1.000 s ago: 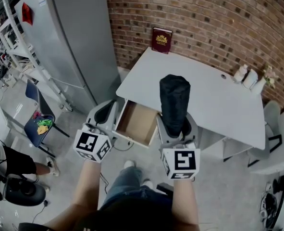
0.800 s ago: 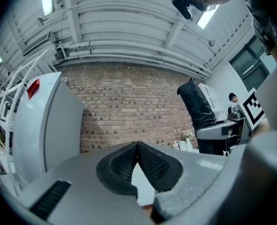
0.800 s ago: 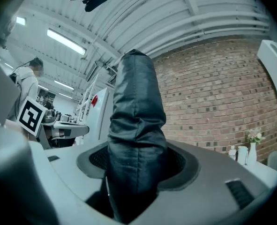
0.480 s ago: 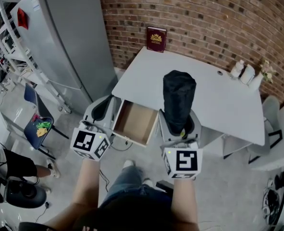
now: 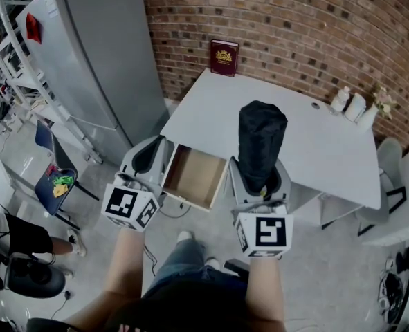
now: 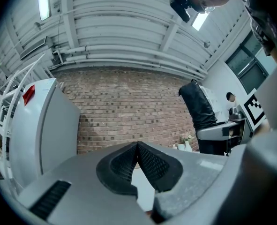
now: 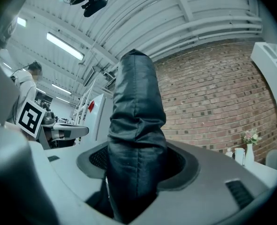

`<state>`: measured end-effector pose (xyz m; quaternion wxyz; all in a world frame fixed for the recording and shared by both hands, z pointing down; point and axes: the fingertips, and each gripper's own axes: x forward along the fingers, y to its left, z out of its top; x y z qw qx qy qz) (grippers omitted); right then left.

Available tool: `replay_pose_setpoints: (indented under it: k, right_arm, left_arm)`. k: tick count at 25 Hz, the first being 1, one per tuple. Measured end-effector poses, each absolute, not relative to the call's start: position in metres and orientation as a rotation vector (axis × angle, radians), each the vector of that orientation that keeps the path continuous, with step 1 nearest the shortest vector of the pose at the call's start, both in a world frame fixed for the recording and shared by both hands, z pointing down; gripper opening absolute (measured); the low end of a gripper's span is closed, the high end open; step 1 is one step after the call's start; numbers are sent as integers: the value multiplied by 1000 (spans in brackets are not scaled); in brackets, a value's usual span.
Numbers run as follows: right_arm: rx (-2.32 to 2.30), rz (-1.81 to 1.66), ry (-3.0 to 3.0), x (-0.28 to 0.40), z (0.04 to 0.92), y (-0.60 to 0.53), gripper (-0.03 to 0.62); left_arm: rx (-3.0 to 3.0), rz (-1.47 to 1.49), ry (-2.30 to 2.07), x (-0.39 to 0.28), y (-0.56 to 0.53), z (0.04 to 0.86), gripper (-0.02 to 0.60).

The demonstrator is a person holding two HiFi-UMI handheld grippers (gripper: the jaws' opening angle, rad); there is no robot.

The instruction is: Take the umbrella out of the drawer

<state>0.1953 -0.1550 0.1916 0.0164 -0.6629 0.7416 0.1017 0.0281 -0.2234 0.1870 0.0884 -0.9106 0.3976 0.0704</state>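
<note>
Right gripper (image 5: 259,180) is clamped on the black folded umbrella (image 5: 261,140), and that's a firm hold: in the right gripper view both ribbed pads press into the lower part of its fabric sleeve, jaws spread wide around it. The umbrella stands nearly upright out of the jaws, its rounded top end uppermost. It's out of the drawer now, up in the air, and from the head camera it shows in front of the near edge of the white desk (image 5: 315,151).

Just to its left, the wooden-lined white drawer (image 5: 194,177) stands pulled out from under the desk, brown bottom showing. Left gripper (image 5: 149,159) hangs beside the drawer's left edge, apart from it. Its own view settles the jaws: the two dark ribbed pads (image 6: 150,163) meet at their tips, closed on nothing, with only the red brick wall (image 6: 124,107) beyond them.

At the back of the desk a dark red book (image 5: 224,58) leans against the bricks, and small white bottles (image 5: 351,106) cluster at the far right corner. A tall grey cabinet (image 5: 97,61) stands to the left, with a blue chair (image 5: 48,185) on the floor below it.
</note>
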Motion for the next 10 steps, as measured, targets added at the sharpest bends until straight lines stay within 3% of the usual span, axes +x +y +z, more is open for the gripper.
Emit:
replay_pose_setpoints:
  k: [10]
  right_arm:
    - [-2049, 331, 2326, 191, 193, -150, 264]
  left_arm:
    - [-2688, 216, 1218, 18, -218, 186, -3]
